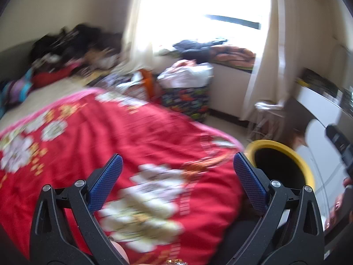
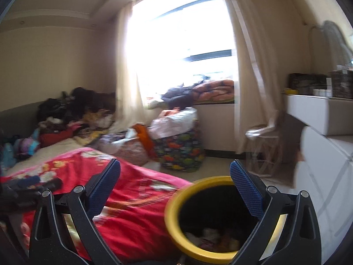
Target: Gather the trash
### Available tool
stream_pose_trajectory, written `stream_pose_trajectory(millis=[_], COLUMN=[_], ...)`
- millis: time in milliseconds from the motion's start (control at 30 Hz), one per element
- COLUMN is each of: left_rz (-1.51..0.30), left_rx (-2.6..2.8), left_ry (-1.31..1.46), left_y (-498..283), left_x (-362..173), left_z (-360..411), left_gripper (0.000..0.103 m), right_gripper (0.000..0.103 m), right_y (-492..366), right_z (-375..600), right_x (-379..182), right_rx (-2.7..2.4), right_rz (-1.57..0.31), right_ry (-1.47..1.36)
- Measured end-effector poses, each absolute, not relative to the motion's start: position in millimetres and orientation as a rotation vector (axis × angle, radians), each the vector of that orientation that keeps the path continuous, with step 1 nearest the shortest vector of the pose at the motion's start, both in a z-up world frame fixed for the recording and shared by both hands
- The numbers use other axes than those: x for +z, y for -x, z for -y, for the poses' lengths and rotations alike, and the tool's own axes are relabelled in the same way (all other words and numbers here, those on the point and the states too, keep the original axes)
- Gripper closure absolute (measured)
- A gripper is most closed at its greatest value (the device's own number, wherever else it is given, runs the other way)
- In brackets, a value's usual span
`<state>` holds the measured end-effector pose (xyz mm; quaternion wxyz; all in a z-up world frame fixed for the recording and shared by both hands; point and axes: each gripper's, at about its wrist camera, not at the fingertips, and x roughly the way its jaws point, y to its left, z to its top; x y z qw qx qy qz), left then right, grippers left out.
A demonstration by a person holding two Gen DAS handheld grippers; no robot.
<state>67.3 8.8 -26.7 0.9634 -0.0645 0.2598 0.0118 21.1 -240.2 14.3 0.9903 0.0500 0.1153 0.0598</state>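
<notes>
Left tongs (image 1: 177, 172): jaws spread wide with nothing between them, touching nothing, hovering over the red blanket.
Right tongs (image 2: 175, 177): spread just as wide and also empty; the right pad (image 2: 245, 190) overlaps the bin rim in the view, but I cannot tell whether it touches.
Why held so: both pairs look ready for a pick, I judge, since neither carries anything.
Bin (image 2: 174, 209): yellow rim, dark inside, standing on the floor just beside the bed (image 2: 55, 149) and near the white drawers (image 2: 331, 176); probably put there so scraps can drop in from the bedside.
Trash: crumpled pale and pinkish scraps (image 2: 211, 236) lie at the bottom of the bin; I see no loose piece clearly on the blanket, and blur hides small things.
Red blanket (image 1: 110, 143): flowered, covering the near end of the bed, right under the left tongs.
Other tongs in view: at the right edge of the left view, a dark tool and a hand (image 1: 344, 198), partly cut off.
Patterned bag (image 2: 179, 150): on the floor past the bed foot, stuffed with pale plastic.
Clothes pile (image 2: 72, 114): dark heap at the far end of the bed against the wall.
Window (image 2: 176, 55): very bright, curtains at both sides, bedding on the sill.
</notes>
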Motion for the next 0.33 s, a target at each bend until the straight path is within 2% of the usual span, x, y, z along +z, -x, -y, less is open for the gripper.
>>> stream_pose_trajectory(millis=[167, 333], left_rz=[-0.596, -0.713], left_rx=[0.439, 0.814], left_ry=[0.238, 0.35], left_y=[-55.6, -34.9], left_x=[-49.3, -97.5], left_z=[-131.5, -254.4], left_gripper=[0.011, 0.011], right_gripper=[0.006, 0.006], right_y=[-61.9, -86.6], right_z=[119.1, -51.6], right_x=[21.8, -38.3], right_rx=[0.527, 0.925], right_rz=[-0.327, -0.74], right_ry=[-0.023, 0.13])
